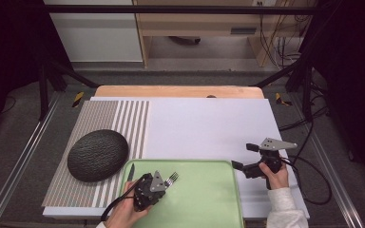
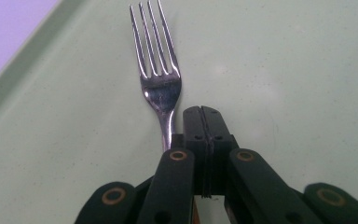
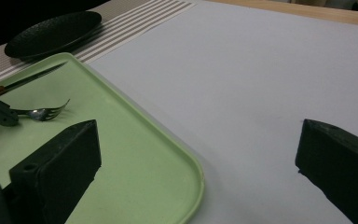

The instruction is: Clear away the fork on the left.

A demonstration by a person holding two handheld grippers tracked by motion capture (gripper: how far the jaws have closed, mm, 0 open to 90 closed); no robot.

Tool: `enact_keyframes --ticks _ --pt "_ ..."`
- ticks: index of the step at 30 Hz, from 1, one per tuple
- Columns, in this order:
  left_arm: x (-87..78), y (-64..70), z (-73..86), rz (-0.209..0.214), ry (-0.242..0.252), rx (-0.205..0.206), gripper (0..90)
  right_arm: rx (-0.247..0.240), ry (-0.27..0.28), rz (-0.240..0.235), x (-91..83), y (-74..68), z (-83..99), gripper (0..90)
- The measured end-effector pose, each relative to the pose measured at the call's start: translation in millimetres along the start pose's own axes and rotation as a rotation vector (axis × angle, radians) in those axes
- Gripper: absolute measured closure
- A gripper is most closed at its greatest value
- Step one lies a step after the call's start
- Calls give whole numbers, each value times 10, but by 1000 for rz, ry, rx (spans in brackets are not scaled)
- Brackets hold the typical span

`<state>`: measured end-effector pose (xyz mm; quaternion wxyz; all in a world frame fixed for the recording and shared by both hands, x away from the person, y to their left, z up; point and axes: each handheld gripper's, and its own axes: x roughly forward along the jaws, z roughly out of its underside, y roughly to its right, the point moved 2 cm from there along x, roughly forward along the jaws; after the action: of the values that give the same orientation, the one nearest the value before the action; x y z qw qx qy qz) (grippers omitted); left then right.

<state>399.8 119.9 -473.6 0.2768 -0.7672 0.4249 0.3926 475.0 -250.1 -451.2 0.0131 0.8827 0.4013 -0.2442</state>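
Left gripper (image 1: pixel 164 183) over the fork (image 2: pixel 157 79) on the green tray (image 1: pixel 209 199).

Its jaws look pressed together beside the handle, seemingly not on it; spread them and straddle the handle squarely before lifting. Right gripper (image 1: pixel 247 159) waits spread.

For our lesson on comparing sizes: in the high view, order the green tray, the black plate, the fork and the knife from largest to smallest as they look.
1. Green tray
2. Black plate
3. Knife and fork: unranked, since the left hand-held gripper covers much of both.
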Motion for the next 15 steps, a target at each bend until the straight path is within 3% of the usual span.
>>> enact_keyframes --ticks 15 --pt "-23 -126 49 -30 -2 -34 900 2 0 -1 0 -2 0 5"
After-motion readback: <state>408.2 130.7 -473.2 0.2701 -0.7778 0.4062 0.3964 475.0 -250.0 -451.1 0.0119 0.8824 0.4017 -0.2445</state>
